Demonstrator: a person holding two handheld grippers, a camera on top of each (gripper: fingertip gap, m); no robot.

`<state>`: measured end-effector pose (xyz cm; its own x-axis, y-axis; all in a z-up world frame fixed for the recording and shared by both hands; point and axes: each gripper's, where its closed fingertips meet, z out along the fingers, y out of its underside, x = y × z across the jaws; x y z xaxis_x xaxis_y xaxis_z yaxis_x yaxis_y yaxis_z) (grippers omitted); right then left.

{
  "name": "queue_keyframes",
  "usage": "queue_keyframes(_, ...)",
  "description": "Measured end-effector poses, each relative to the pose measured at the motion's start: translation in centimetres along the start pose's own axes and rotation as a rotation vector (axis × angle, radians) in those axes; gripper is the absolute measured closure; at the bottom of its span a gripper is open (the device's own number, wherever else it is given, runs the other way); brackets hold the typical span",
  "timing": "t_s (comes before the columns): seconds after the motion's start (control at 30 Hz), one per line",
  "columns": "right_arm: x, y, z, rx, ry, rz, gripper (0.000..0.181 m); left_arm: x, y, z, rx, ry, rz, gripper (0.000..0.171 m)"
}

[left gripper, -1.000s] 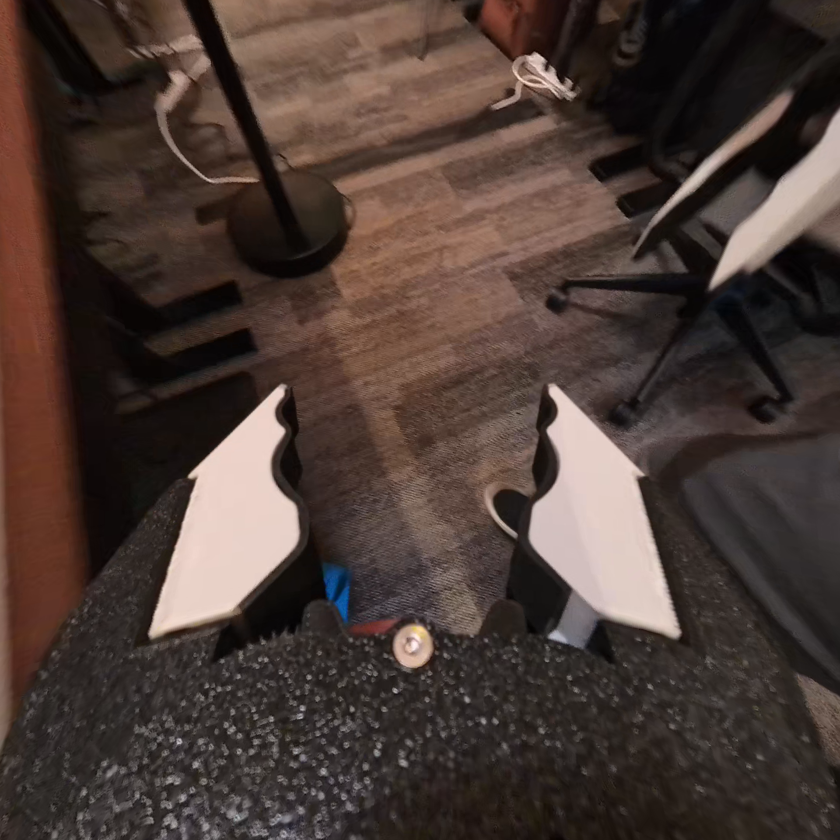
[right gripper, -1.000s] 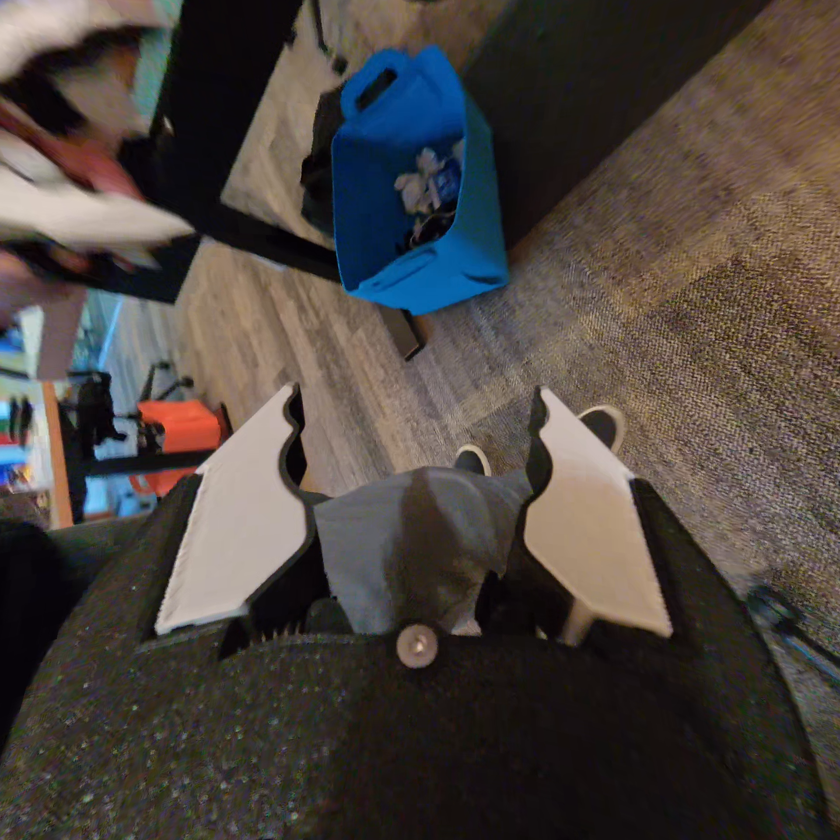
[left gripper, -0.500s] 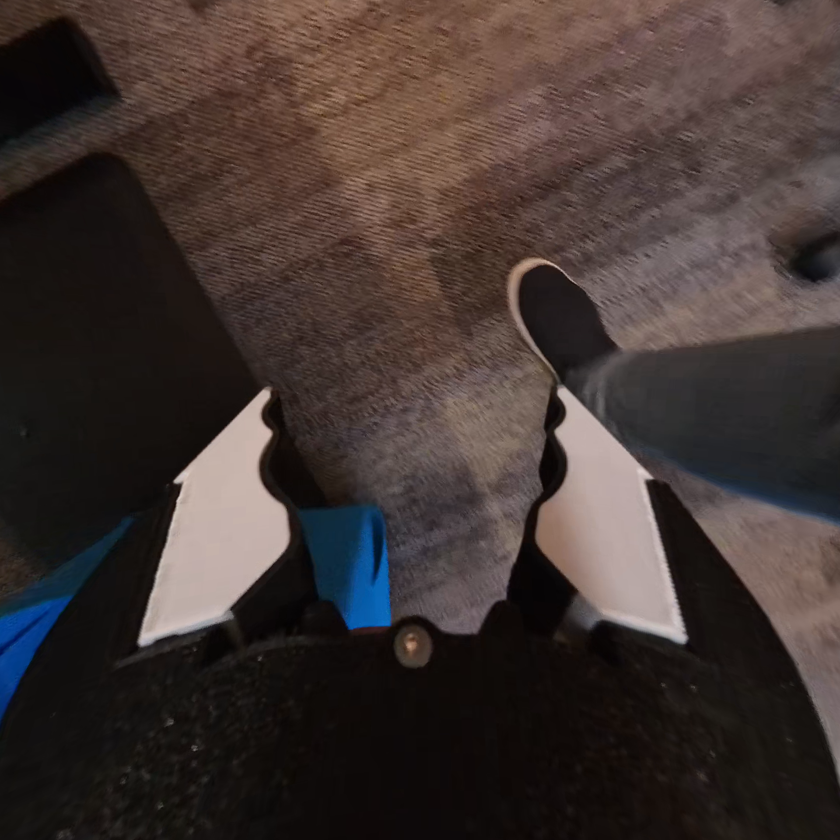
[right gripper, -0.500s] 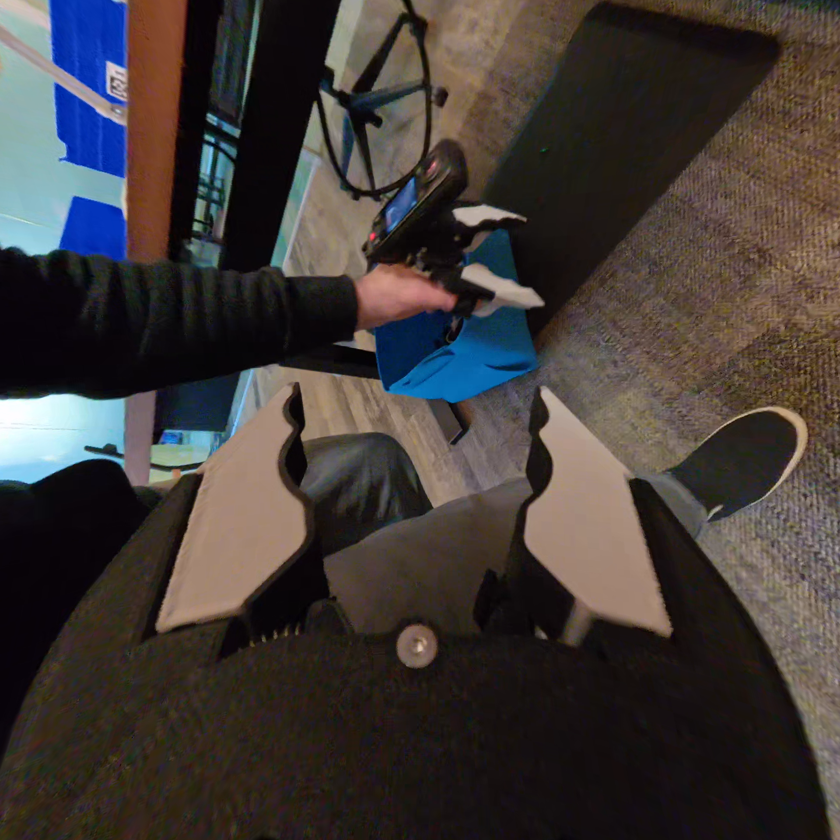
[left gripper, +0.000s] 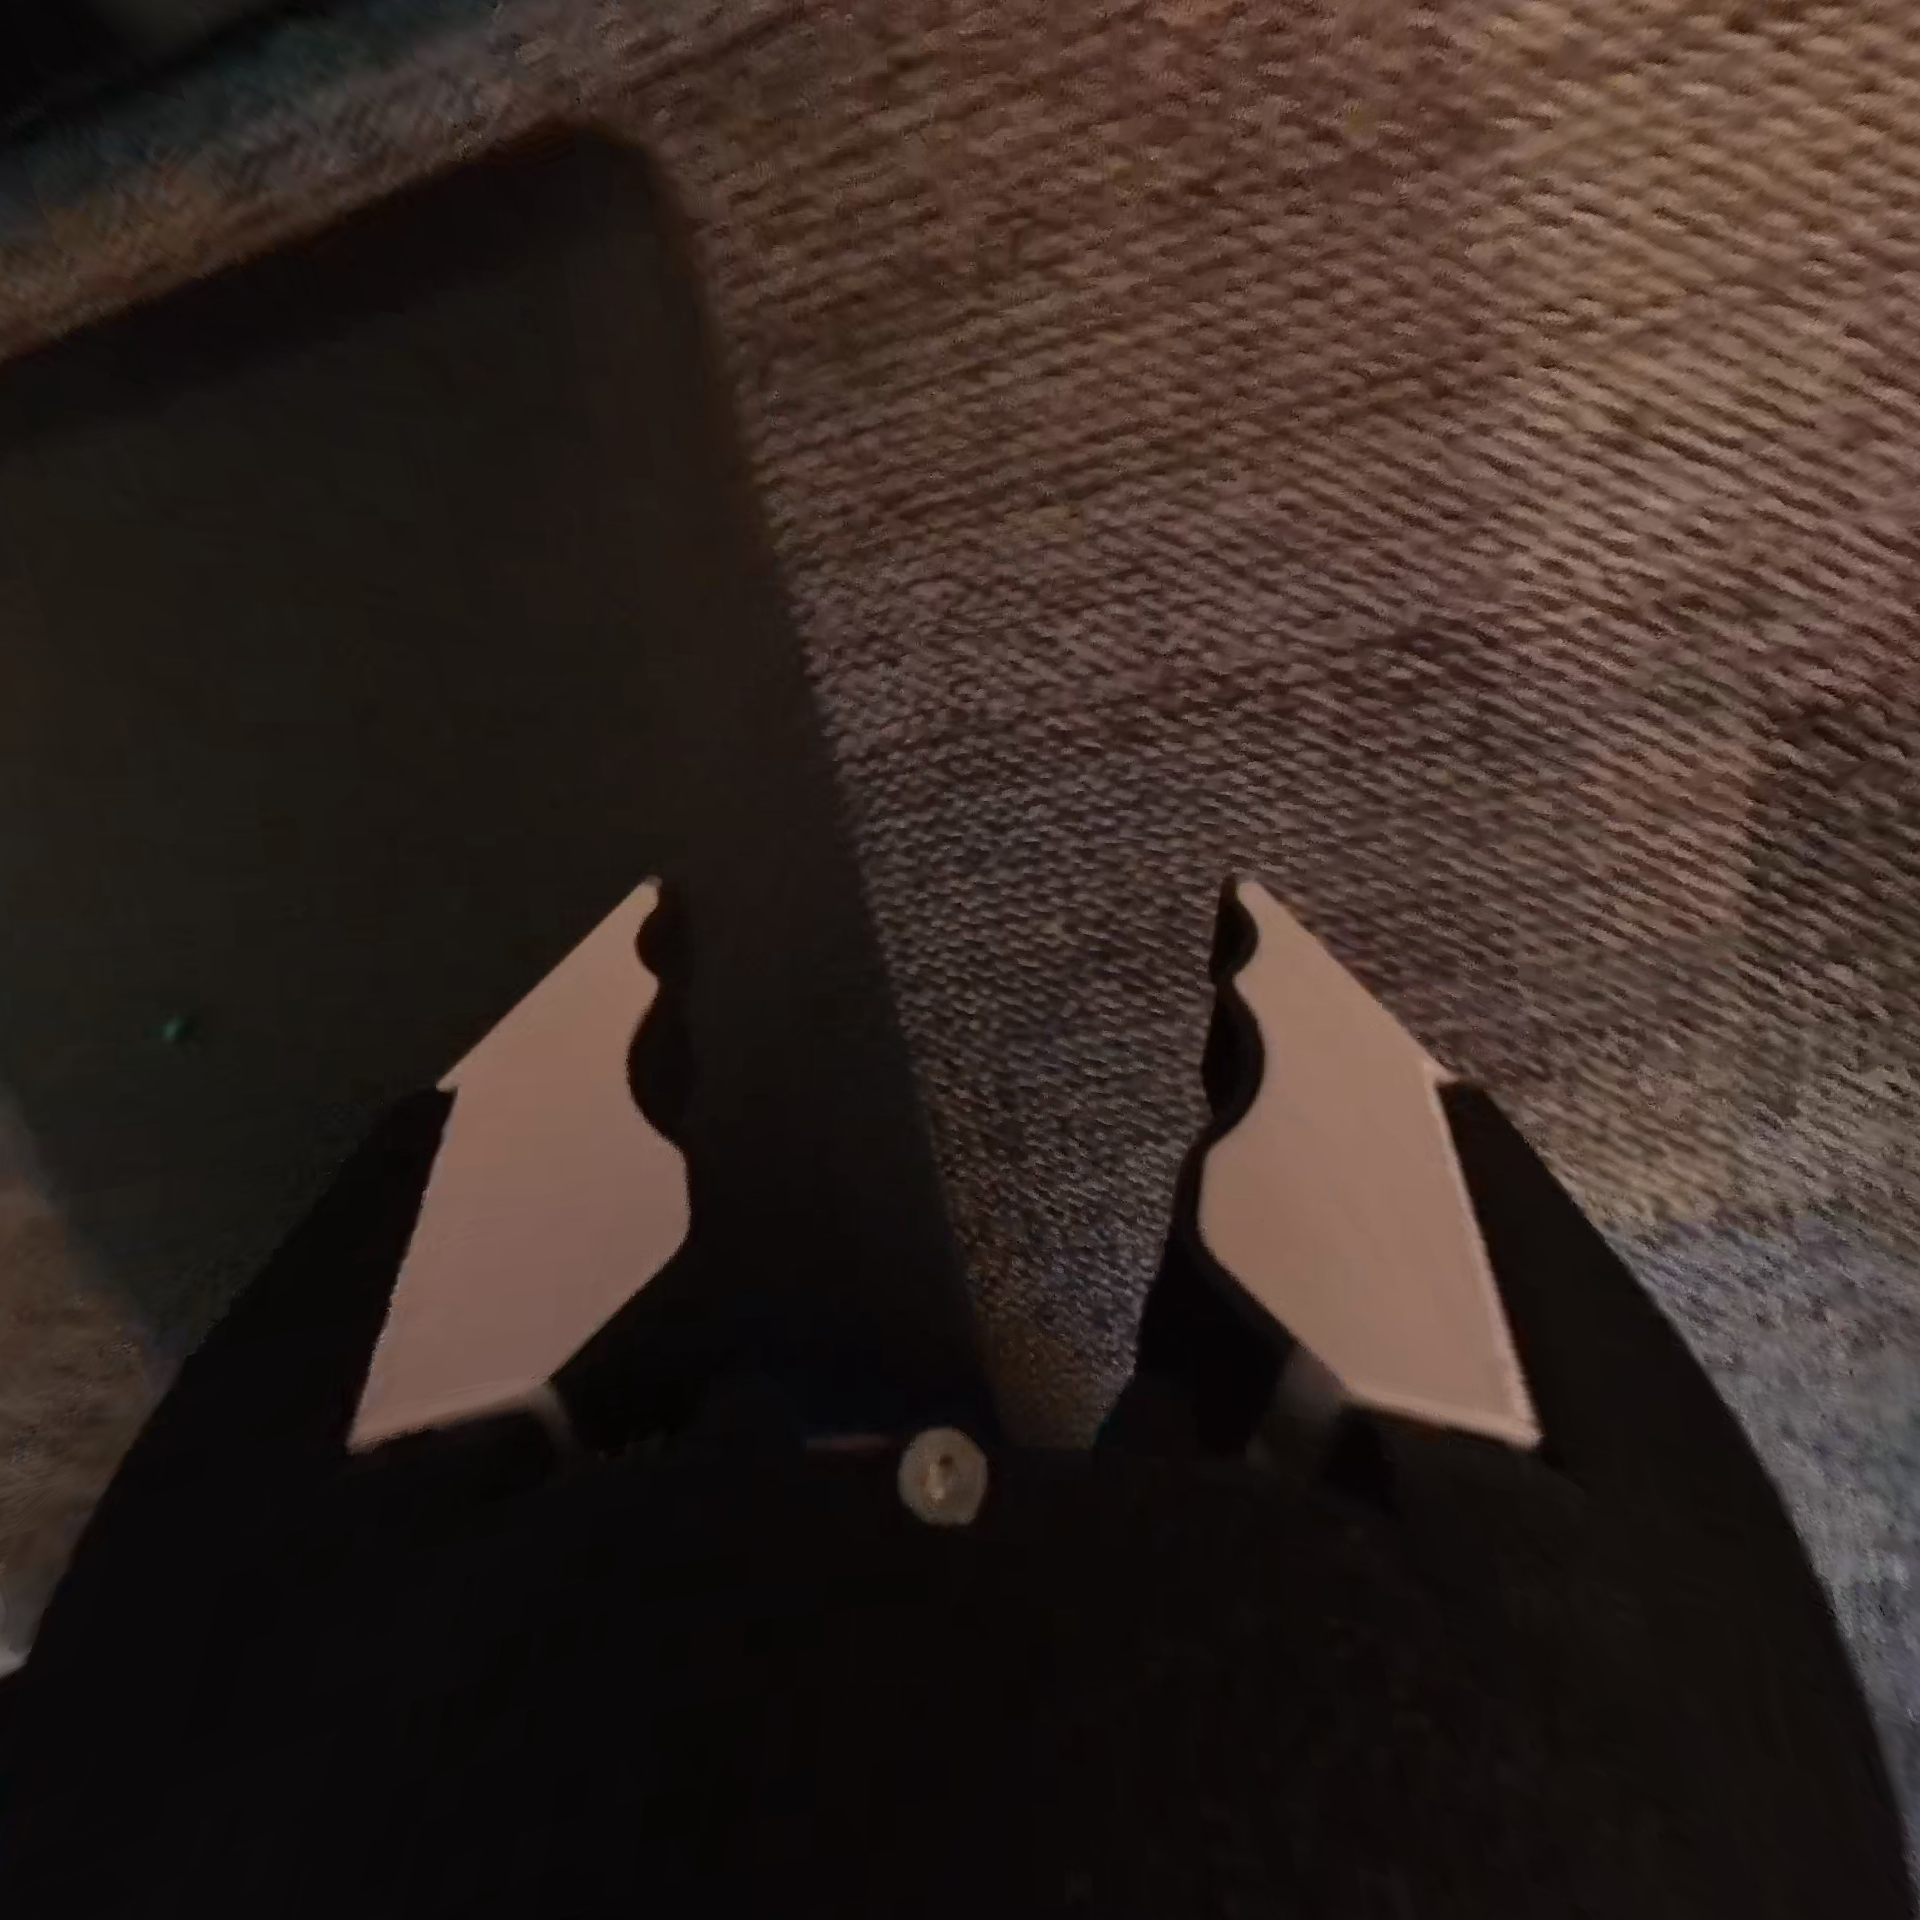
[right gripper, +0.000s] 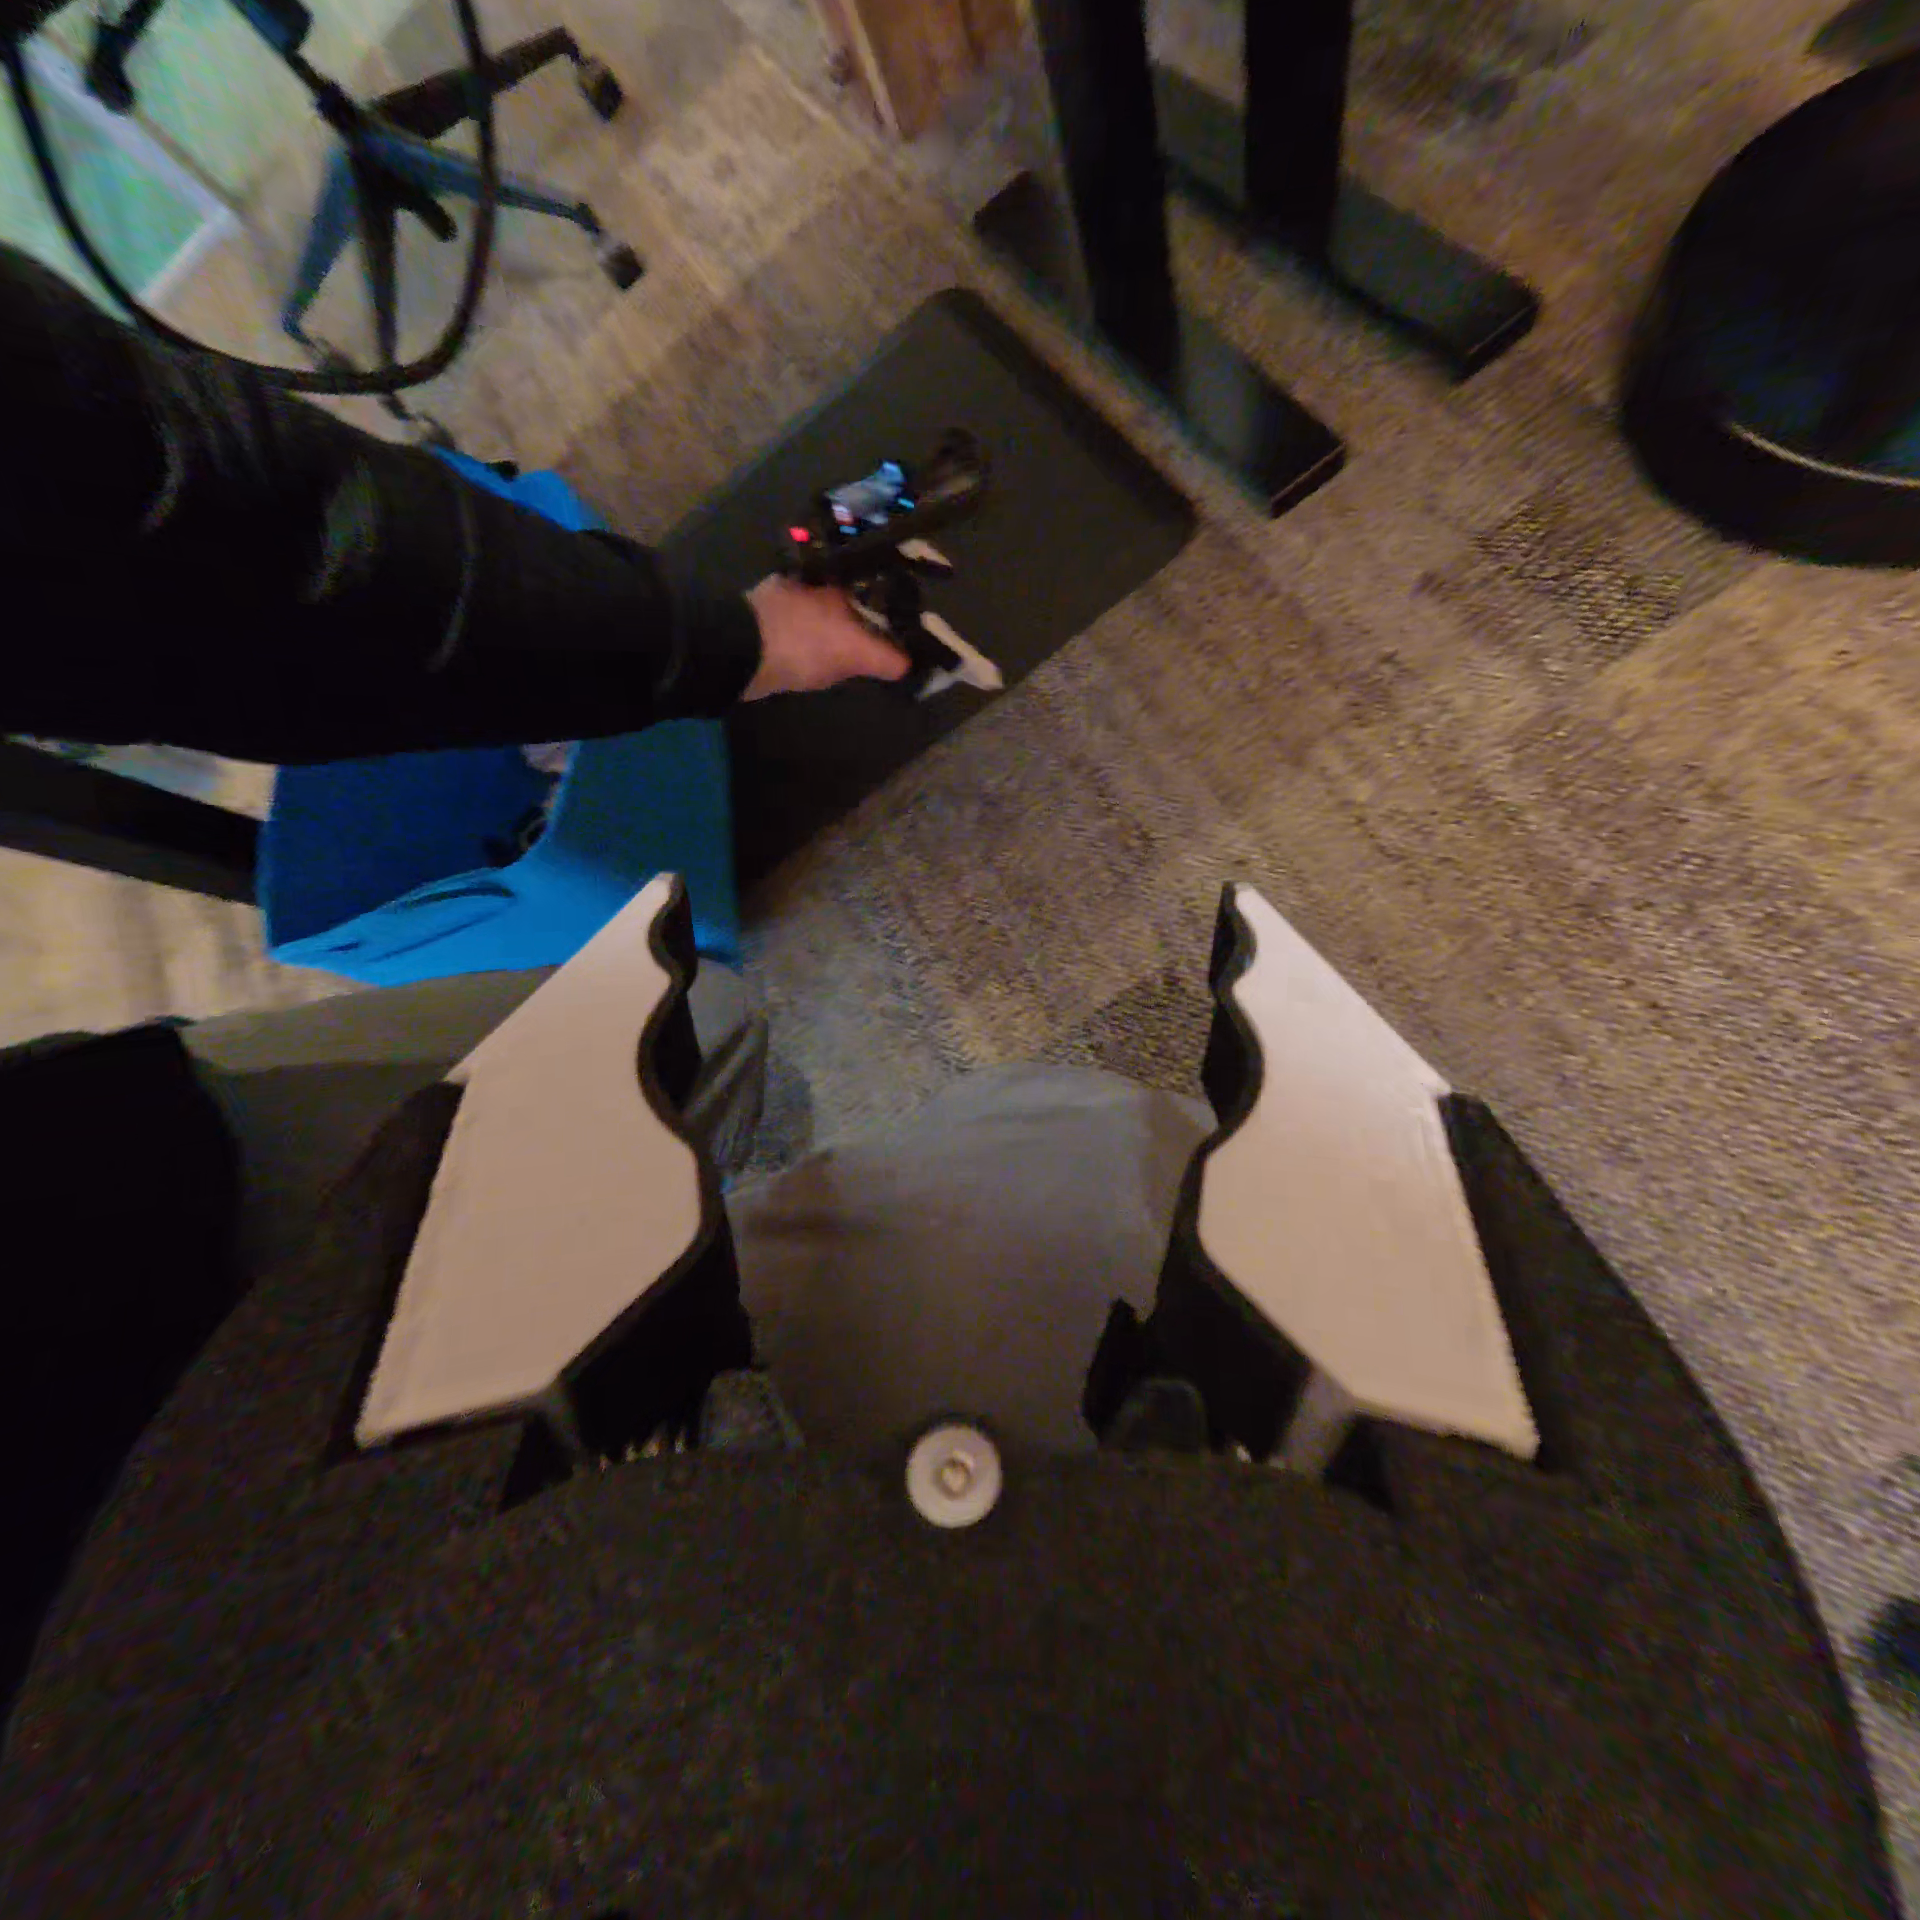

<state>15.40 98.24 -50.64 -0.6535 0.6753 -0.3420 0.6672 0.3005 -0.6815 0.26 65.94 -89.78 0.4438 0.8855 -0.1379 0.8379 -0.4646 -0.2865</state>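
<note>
In the left wrist view, the mat [left gripper: 343, 644] fills the upper left and the carpet [left gripper: 1351, 520] the right. The left gripper [left gripper: 940, 899], at lower centre, straddles the mat's edge.

In the right wrist view, the left gripper [right gripper: 961, 649] hangs over the mat [right gripper: 1060, 488] at upper centre. The bin [right gripper: 499, 862] lies left of the mat, the chair base [right gripper: 416, 187] at upper left. A knee [right gripper: 987, 1195] lies between the fingers of the right gripper [right gripper: 951, 904].
</note>
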Motion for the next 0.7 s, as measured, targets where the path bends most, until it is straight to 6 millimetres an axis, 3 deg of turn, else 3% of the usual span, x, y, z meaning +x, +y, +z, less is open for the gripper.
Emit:
queue_keyframes(0.1, 2.5, -0.5, 0.6, 0.065, 0.091, -0.041, 0.090, -5.9, 2.7, 0.9, 0.026, -0.088, -0.119, 0.089)
queue_keyframes(0.3, 5.3, 0.1, 0.6, 0.117, 0.152, -0.017, 0.090, -16.2, 7.0, 2.9, 0.046, -0.252, -0.342, 0.094)
queue_keyframes(0.47, 6.2, 2.4, -1.0, 0.110, 0.175, 0.118, 0.090, -24.2, 10.4, 7.1, 0.020, -0.407, -0.521, 0.096)
queue_keyframes(0.6, 6.8, 3.9, -3.4, 0.162, 0.156, 0.297, 0.091, -29.7, 13.5, 7.8, 0.063, -0.472, -0.641, 0.113)
queue_keyframes(0.7, 7.3, 5.6, -4.0, 0.150, 0.142, 0.414, 0.093, -32.7, 16.0, 8.8, 0.077, -0.466, -0.694, 0.115)
